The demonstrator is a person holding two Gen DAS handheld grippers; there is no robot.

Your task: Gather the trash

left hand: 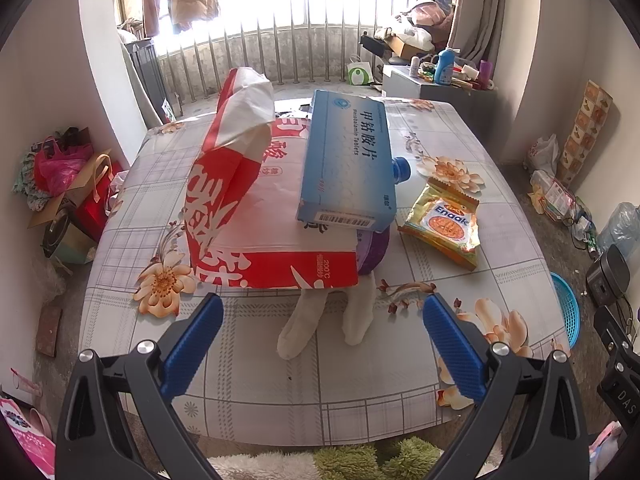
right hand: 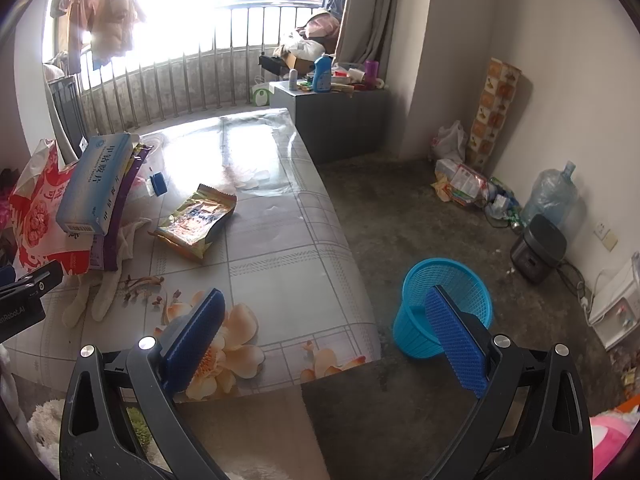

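A red and white paper bag (left hand: 248,216) lies on the floral table (left hand: 280,380), with a blue medicine box (left hand: 348,164) on top of it. A purple packet (left hand: 374,250) and a bottle with a blue cap (left hand: 401,169) stick out from under them. A yellow snack wrapper (left hand: 442,224) lies to the right, and white socks (left hand: 304,324) lie in front of the bag. My left gripper (left hand: 322,344) is open just before the socks, holding nothing. My right gripper (right hand: 324,340) is open over the table's near right corner. A blue mesh bin (right hand: 442,306) stands on the floor.
The pile of bag (right hand: 40,216), box (right hand: 94,184) and wrapper (right hand: 196,220) sits far left in the right wrist view. A grey cabinet (right hand: 340,116) with bottles stands behind the table. Bags, a water jug (right hand: 550,196) and a rice cooker (right hand: 538,248) line the right wall.
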